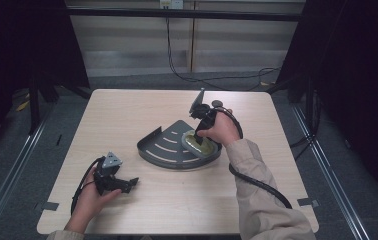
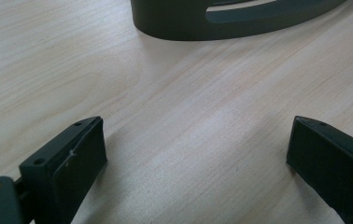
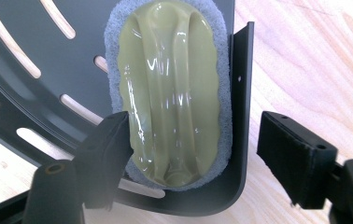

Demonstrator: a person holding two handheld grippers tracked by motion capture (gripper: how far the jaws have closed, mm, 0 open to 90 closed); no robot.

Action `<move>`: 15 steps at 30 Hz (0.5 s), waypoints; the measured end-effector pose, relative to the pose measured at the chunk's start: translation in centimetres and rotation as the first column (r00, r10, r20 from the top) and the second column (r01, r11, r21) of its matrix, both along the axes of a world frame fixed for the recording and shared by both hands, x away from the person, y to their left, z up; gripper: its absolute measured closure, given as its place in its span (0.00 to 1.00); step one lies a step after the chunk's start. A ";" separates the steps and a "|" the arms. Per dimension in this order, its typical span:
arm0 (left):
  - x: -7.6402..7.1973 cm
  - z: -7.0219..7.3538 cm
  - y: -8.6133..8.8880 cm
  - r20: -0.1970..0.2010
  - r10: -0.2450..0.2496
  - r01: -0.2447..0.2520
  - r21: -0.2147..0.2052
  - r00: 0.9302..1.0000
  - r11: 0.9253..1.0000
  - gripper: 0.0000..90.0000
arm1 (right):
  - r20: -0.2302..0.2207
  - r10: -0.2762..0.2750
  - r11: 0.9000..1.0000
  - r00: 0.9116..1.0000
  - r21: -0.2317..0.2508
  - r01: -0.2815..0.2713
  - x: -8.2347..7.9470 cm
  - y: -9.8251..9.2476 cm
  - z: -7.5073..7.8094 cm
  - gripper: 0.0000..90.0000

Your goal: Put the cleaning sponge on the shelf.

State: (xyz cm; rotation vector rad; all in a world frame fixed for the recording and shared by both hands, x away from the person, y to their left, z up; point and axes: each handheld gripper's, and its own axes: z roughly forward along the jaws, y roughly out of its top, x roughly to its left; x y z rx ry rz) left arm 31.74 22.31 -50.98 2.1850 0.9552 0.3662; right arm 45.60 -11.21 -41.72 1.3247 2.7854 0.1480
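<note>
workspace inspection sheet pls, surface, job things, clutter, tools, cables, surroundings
Surface: pale wood-grain table, clean.
Job's things: dark grey slotted quarter-round metal tray mid-table; olive-green oval scrubber with grey abrasive pad lying in the tray's corner against its wall.
Clutter: nothing seen.
Tools: left tool open, low over bare table near the front left; right tool open, jaws either side of the scrubber and the tray wall.
Cables: a black cable trails from each tool; another runs across the floor behind the table.
Surroundings: grey floor, dark curtains at both sides, pale wall panels behind.
</note>
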 end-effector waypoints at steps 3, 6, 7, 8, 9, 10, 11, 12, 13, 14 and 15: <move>0.0 0.0 0.0 0.000 0.000 0.000 0.000 1.000 1.000 0.05 | 0.003 0.004 1.000 1.000 0.000 -0.004 -0.1 -0.2 0.1 0.26; 0.0 0.0 0.0 -0.002 -0.002 0.002 -0.001 1.000 1.000 0.05 | 0.007 0.006 1.000 1.000 0.003 -0.006 -0.2 -0.3 0.3 0.25; 0.0 0.0 0.0 0.000 -0.002 0.002 0.001 1.000 1.000 0.05 | 0.006 0.007 1.000 1.000 0.004 -0.007 -0.2 -0.4 0.4 0.25; 0.0 0.0 0.0 -0.002 -0.002 0.002 -0.001 1.000 1.000 0.05 | 0.003 0.009 1.000 1.000 0.005 -0.009 -0.3 -0.4 0.4 0.25; 0.0 0.0 0.0 -0.001 -0.001 0.001 -0.001 1.000 1.000 0.05 | 0.002 0.011 1.000 1.000 0.004 -0.011 -0.3 -0.4 0.4 0.24; 0.0 0.0 0.0 -0.001 -0.001 0.001 -0.002 1.000 1.000 0.05 | 0.002 0.012 1.000 1.000 0.002 -0.012 -0.4 -0.5 0.4 0.24; 0.0 0.0 0.0 -0.001 -0.001 0.001 -0.001 1.000 1.000 0.05 | 0.004 0.012 1.000 1.000 0.005 -0.012 -0.5 -0.6 0.4 0.25; 0.0 0.0 0.0 -0.001 -0.001 0.001 -0.001 1.000 1.000 0.05 | 0.004 0.012 1.000 1.000 0.007 -0.012 -0.5 -0.6 0.4 0.24; 0.0 0.0 0.0 -0.001 -0.001 0.001 -0.001 1.000 1.000 0.05 | 0.005 0.013 1.000 1.000 0.006 -0.013 -0.6 -0.7 0.5 0.24; 0.0 0.0 0.0 -0.002 0.000 0.000 -0.001 1.000 1.000 0.05 | 0.003 0.014 1.000 1.000 0.007 -0.014 -0.6 -0.8 0.5 0.25; -0.1 0.0 0.0 -0.001 -0.001 0.001 0.001 1.000 1.000 0.05 | 0.002 0.013 1.000 1.000 0.006 -0.013 -0.7 -0.9 0.5 0.25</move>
